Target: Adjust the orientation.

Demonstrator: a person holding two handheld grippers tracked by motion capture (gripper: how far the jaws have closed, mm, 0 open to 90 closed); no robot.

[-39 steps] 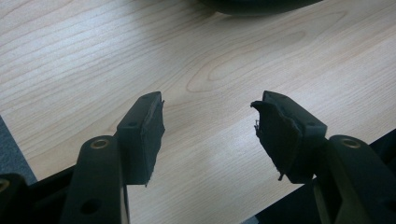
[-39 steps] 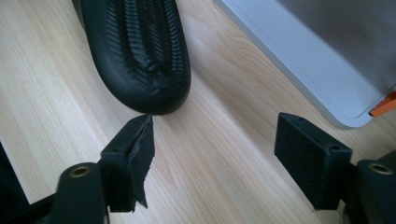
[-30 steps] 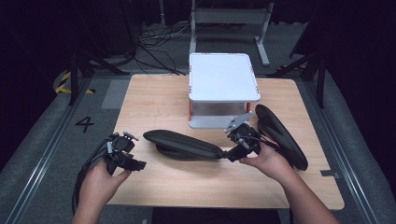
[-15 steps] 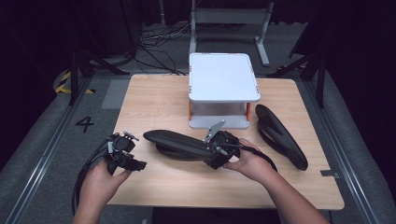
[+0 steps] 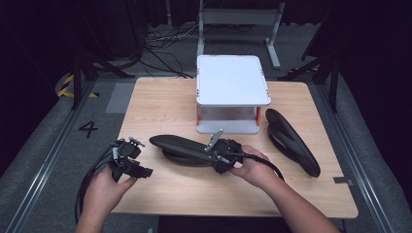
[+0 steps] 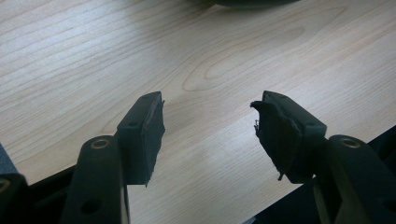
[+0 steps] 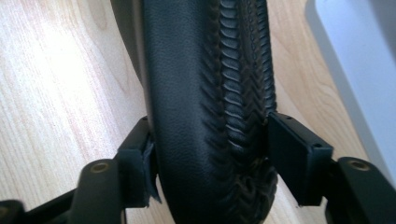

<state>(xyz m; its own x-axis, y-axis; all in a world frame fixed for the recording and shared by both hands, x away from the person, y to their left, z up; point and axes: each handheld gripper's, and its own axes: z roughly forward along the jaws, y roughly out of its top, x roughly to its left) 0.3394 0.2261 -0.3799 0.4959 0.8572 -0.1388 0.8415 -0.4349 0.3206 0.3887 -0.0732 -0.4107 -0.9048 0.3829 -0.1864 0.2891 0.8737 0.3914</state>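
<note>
My right claw [image 5: 217, 156] sits at about 6 o'clock on the light wooden counter [image 5: 160, 104], pressed onto the near end of a long black leather shoe with a ridged tread sole [image 5: 182, 148]. In the right gripper view that shoe [image 7: 210, 107] lies on its side between my jaws, smooth upper on one side and herringbone sole on the other. Both pads touch it, so the claw is clamped around it. My right hand [image 5: 252, 167] wraps the gripper body, its cable looping off toward 4 o'clock.

The shoe stretches from my claw toward 9 o'clock, resting on the counter just in front of a white two-tier plastic stand with orange posts [image 5: 232, 92], which stands at 12 o'clock. A second black shoe of the same kind [image 5: 293, 141] lies at 3 o'clock, angled, just beside the stand's right corner and well apart from the first.

My left claw [image 5: 144, 171] is at 8 o'clock near the counter's edge, held in my left hand [image 5: 104, 191]. In the left gripper view its jaws [image 6: 208, 135] stand wide apart over bare wood, gripping nothing. One pad [image 6: 275, 135] looks frayed along its edge. Cables trail off below the counter.
</note>
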